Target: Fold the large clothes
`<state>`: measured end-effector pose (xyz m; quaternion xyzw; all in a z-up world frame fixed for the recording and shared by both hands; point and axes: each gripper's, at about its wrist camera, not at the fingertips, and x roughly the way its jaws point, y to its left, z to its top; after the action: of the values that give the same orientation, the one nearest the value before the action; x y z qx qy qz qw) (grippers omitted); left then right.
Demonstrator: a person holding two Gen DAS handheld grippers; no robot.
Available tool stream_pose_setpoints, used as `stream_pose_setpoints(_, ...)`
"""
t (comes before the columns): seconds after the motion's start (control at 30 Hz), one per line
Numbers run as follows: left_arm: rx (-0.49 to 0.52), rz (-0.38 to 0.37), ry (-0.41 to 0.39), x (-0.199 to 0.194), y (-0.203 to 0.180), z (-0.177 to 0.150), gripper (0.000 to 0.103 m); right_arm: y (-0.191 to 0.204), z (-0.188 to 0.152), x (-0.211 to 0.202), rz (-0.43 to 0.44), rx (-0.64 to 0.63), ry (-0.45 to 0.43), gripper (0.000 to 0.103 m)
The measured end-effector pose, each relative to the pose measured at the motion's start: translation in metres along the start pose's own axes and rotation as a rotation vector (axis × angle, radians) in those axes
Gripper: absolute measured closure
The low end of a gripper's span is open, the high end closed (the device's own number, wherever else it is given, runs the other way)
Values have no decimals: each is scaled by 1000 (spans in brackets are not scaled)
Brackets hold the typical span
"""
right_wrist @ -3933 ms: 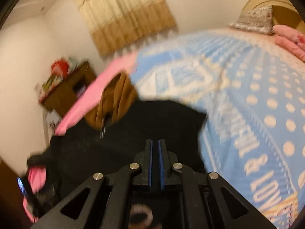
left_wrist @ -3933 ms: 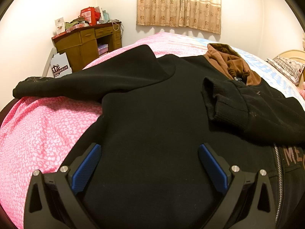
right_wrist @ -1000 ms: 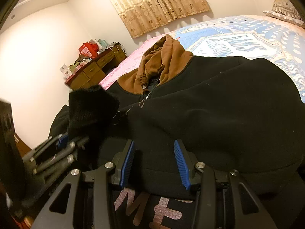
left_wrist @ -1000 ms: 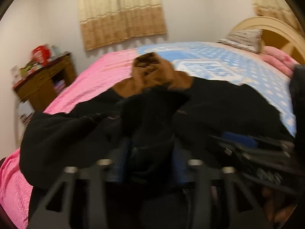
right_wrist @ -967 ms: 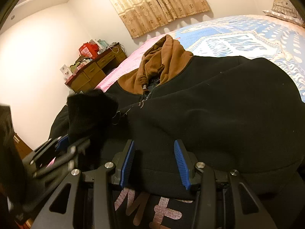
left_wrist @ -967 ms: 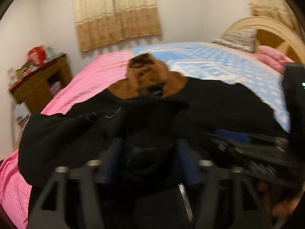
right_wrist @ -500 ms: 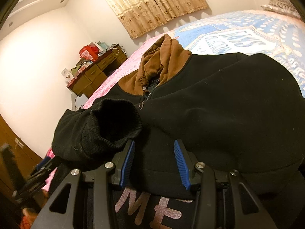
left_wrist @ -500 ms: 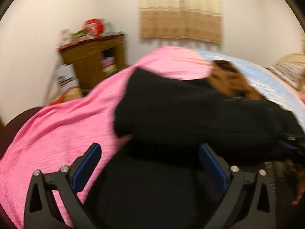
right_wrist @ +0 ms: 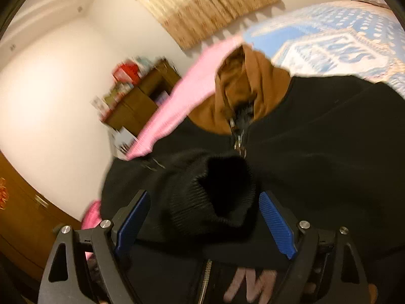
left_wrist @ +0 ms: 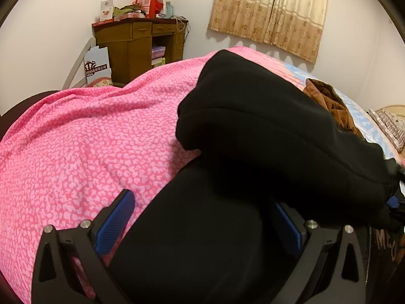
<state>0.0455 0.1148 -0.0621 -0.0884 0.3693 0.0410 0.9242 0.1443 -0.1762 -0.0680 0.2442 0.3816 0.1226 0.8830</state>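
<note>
Hoodie (left_wrist: 207,240) on the bed (left_wrist: 76,152), both claws spread

Your left claw (left_wrist: 202,217) gapes over the black body, gripping nothing; your right claw (right_wrist: 202,217) has just been opening, the ribbed cuff (right_wrist: 222,192) loose between its pads, on the chest.

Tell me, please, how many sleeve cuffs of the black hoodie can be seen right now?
1: a ribbed cuff lies on the black hoodie, between the right gripper's open fingers. The other cuff may be hidden.

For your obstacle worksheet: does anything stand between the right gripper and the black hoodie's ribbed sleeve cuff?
Nothing visible does: the ribbed black sleeve cuff already lies between the open right gripper's blue pads, which have just opened.
</note>
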Motion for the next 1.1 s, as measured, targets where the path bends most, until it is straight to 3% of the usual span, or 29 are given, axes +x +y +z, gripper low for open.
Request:
stream_pose_setpoints(0.07,0,0,0,-1,0,0,0,4,-2,13,-45,-39,6,47)
stream_pose_setpoints(0.1,0,1,0,-1,1,0,0,6,-2,16,-46,-49,21,71)
stream_pose_setpoints(0.13,1,2,-2,-3,3,-2,0,12,0,17,-38,-56,31,78)
stream_pose_setpoints(0.23,2,4,1,3,5,0,0,41,6,0,-85,-204,-24,85)
stream_pose_setpoints(0.33,1,5,2,4,5,3,0,75,18,-45,-111,-347,-176,87)
stream_pose_setpoints(0.43,1,3,1,5,7,3,0,87,35,-95,-143,-389,-330,87)
stream_pose_setpoints(0.5,2,3,1,4,6,3,0,80,41,-116,-155,-390,-368,87)
stream_pose_setpoints(0.63,2,4,2,7,7,3,0,45,34,-109,-260,-388,-288,86)
stream_pose_setpoints(0.77,3,6,3,9,7,3,0,-12,11,-69,-374,-300,-141,80)
stream_pose_setpoints(0.83,3,6,3,10,7,2,0,-42,-4,-40,-435,-260,-47,65)
stream_pose_setpoints(1.0,3,7,4,10,8,3,0,-60,-2,-64,-325,-149,-99,52)
stream_pose_setpoints(1.1,3,6,3,11,9,2,0,-62,-2,-88,-301,-94,-145,51)
